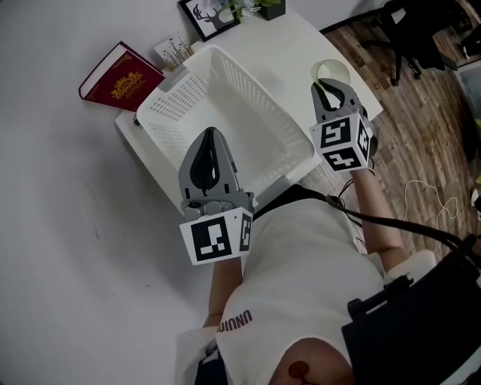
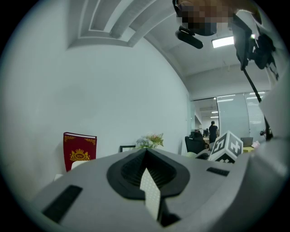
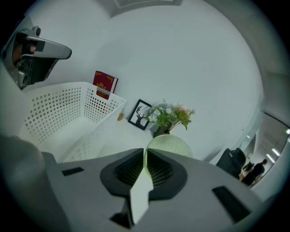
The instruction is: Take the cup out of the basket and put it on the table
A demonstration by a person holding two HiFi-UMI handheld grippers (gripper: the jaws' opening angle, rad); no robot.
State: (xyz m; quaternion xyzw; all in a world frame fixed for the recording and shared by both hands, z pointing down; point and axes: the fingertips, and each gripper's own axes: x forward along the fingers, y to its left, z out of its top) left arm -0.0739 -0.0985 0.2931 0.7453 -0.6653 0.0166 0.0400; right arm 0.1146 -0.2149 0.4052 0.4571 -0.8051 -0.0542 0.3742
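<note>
A pale green cup [image 1: 331,71] is over the right part of the white table [image 1: 278,53], outside the white perforated basket [image 1: 180,98]. My right gripper [image 1: 328,82] is shut on the cup's near wall. In the right gripper view the cup [image 3: 171,146] shows just past the right gripper [image 3: 145,152], its rim pinched between the jaws. Whether the cup rests on the table or hangs just above it I cannot tell. My left gripper [image 1: 211,133] hovers over the basket's near rim, shut and holding nothing. The basket [image 3: 54,113] looks empty.
A red book [image 1: 120,75] leans against the wall left of the basket. A picture frame [image 1: 210,15] and a flower pot [image 1: 264,7] stand at the table's far end. An office chair [image 1: 409,34] stands on the wooden floor to the right, near the table's edge.
</note>
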